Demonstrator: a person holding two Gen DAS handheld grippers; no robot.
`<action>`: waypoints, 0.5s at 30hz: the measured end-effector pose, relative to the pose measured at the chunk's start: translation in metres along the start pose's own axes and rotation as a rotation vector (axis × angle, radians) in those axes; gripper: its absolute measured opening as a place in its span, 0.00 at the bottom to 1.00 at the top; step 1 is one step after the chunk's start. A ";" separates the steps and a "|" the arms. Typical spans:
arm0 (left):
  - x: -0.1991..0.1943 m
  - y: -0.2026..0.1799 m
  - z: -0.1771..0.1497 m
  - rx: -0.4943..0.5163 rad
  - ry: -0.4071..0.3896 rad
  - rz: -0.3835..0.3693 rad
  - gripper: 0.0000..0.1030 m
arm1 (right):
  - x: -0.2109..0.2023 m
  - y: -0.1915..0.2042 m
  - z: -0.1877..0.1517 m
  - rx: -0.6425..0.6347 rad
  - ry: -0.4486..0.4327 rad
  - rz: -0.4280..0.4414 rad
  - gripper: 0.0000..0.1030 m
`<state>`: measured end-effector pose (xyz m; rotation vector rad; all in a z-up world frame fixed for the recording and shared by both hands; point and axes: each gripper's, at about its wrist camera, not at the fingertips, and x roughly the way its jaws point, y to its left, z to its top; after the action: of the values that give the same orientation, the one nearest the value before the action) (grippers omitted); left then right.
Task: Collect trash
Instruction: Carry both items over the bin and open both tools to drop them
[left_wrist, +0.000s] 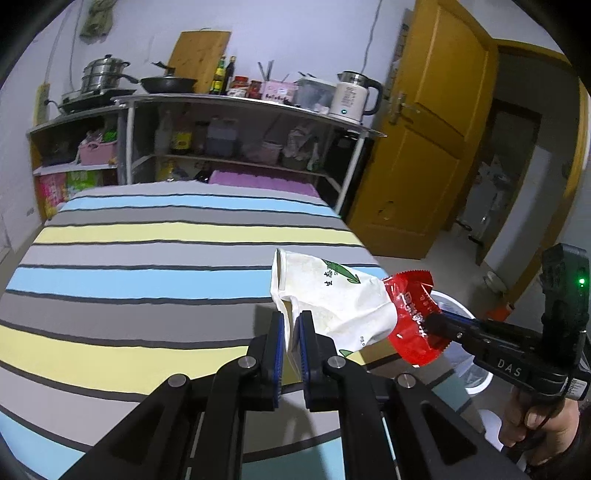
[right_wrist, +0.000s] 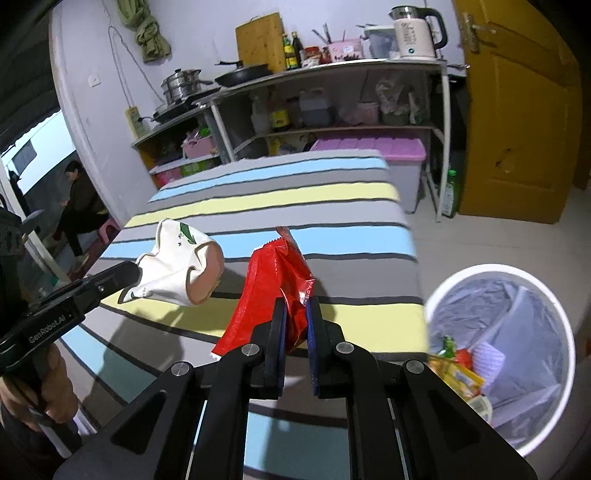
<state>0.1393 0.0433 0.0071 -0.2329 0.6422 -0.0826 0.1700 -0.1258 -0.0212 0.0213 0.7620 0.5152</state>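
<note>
Clamping a crumpled white paper cup (left_wrist: 325, 295), left gripper (left_wrist: 291, 332); right gripper (right_wrist: 295, 321) pinches red foil wrapper (right_wrist: 269, 291) above striped bed (right_wrist: 332, 206), white lined bin (right_wrist: 554, 295) alongside.

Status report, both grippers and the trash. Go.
Left gripper shut on crushed paper cup. Right gripper shut on red wrapper. Both held above striped bed. White bin to the right, path clear.

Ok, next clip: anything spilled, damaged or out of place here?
Nothing spilled. The white paper cup in the left gripper is crushed flat and the red wrapper in the right gripper is crumpled, as trash would be. Both hang above the striped cloth; the white bin stands upright beside it.
</note>
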 end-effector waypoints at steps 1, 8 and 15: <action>0.000 -0.004 0.001 0.004 0.000 -0.006 0.07 | -0.006 -0.004 0.000 0.005 -0.007 -0.007 0.10; 0.007 -0.048 0.009 0.061 -0.002 -0.070 0.07 | -0.040 -0.030 -0.003 0.036 -0.056 -0.067 0.10; 0.021 -0.096 0.012 0.123 0.014 -0.134 0.07 | -0.070 -0.061 -0.008 0.083 -0.093 -0.132 0.10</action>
<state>0.1625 -0.0505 0.0270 -0.1561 0.6322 -0.2524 0.1491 -0.2125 0.0066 0.0716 0.6884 0.3548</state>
